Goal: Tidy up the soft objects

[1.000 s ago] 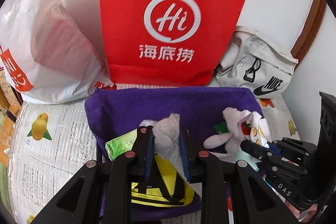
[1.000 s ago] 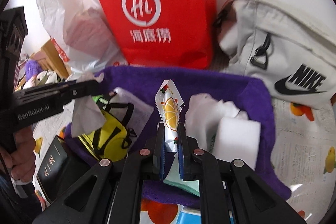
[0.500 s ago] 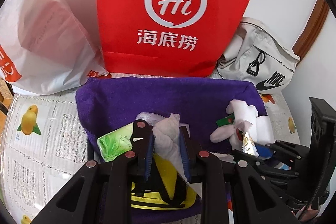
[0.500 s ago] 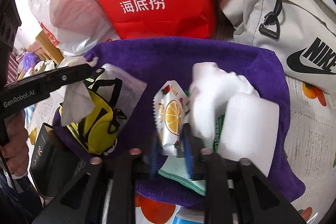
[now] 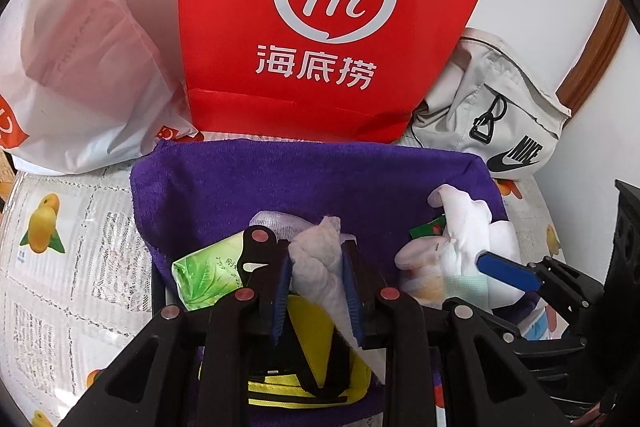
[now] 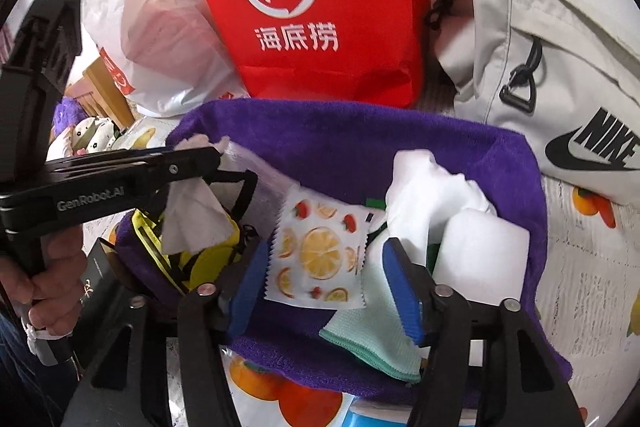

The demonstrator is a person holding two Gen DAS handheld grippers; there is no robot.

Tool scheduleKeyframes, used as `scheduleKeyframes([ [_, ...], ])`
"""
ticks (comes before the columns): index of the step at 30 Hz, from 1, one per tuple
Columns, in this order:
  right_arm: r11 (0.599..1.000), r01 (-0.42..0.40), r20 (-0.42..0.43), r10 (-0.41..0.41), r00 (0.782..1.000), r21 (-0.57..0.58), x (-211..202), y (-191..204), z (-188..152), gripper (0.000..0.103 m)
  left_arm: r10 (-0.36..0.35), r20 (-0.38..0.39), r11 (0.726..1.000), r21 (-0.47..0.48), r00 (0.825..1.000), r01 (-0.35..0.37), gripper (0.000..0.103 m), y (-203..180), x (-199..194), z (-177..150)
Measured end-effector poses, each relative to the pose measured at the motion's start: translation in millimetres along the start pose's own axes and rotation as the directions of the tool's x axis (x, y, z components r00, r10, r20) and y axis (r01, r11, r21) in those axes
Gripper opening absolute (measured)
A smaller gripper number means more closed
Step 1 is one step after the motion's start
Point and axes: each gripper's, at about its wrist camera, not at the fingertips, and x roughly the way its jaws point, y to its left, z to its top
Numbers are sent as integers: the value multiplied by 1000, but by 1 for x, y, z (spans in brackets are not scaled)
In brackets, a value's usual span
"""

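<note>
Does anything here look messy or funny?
Yes. The crumpled tissue hangs scrunched between the left gripper pads. The fruit-print packet lies crooked on the purple towel, loose between the right gripper jaws, which have just been opening.

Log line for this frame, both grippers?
left gripper: shut on crumpled tissue | right gripper: jaws just opening, fruit-print packet released onto purple towel

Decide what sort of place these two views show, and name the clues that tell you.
Probably a home, likely a table pushed against a wall. A fruit-print tablecloth covers the surface, and everyday clutter is piled at the back: a red shopping bag, a white plastic bag and a grey Nike bag.
</note>
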Motion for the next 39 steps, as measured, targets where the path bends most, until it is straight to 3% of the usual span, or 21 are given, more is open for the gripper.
scheduleKeyframes([
  [3,1000,3,12,-3,1000,-5,-4,1,1,61,4,7,1000,2,1000,-4,27,-1,1,0],
  [6,1000,11,34,-11,999,-4,-11,-1,2,61,11,11,1000,19,1000,-11,40,-5,1,-1],
  [14,999,36,68,-37,997,18,-24,-6,4,61,-5,21,1000,20,1000,5,48,-7,-5,0],
  [18,998,61,74,-63,995,23,-35,-4,4,61,36,17,998,42,999,-37,59,-10,-14,1],
  [22,993,105,98,-109,989,48,-51,-3,1,73,68,42,996,58,997,-70,65,-12,-29,1],
  [29,981,133,117,-151,982,144,-94,-3,-17,76,59,68,995,82,996,-65,73,-23,-68,-16],
  [35,974,142,161,-171,972,176,-142,16,-45,81,44,89,994,94,995,-52,82,-34,-122,-52],
  [37,973,149,186,-182,966,177,-161,24,-56,89,48,101,994,95,994,-58,91,-38,-139,-64],
  [39,968,170,208,-207,956,183,-179,33,-67,99,53,116,993,99,992,-64,93,-42,-155,-76],
])
